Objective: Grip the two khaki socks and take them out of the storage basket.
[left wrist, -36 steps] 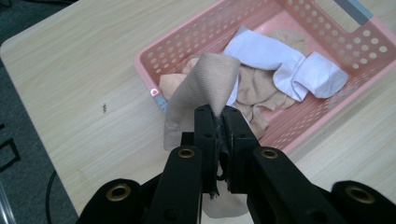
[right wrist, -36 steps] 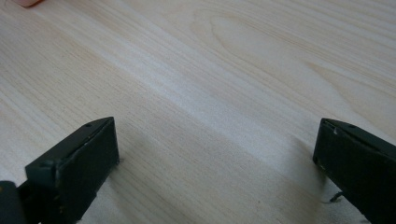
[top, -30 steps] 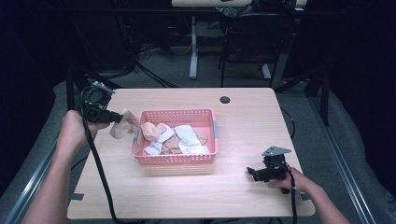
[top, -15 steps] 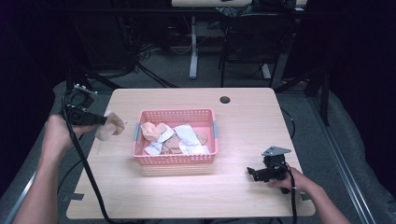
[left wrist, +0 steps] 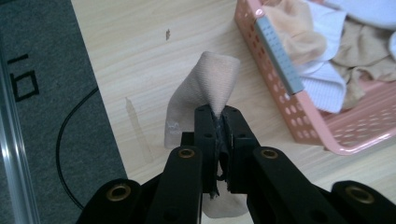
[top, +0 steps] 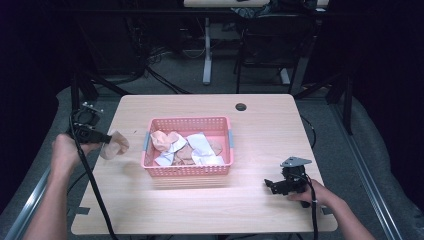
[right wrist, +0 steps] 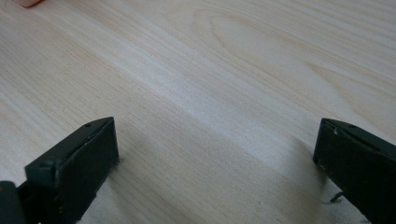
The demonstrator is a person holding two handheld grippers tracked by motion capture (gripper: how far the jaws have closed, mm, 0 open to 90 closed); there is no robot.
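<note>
The left gripper (left wrist: pixel 217 119) is pinching one beige sock (left wrist: pixel 205 84) between fingers (left wrist: pixel 205 130) pressed together on its fold; the sock is hanging over the worktop's (top: pixel 200 210) left edge, just beside the one pink basket (top: pixel 186 171). The left hand (top: pixel 67 150) is reaching in level from the left, its forearm slanting up from the bottom corner. The right gripper (right wrist: pixel 215 163) is resting low over bare wood, its two fingers (right wrist: pixel 79 163) standing wide apart and gripping nothing. The basket is holding a heap of white and beige socks, too tangled to count.
</note>
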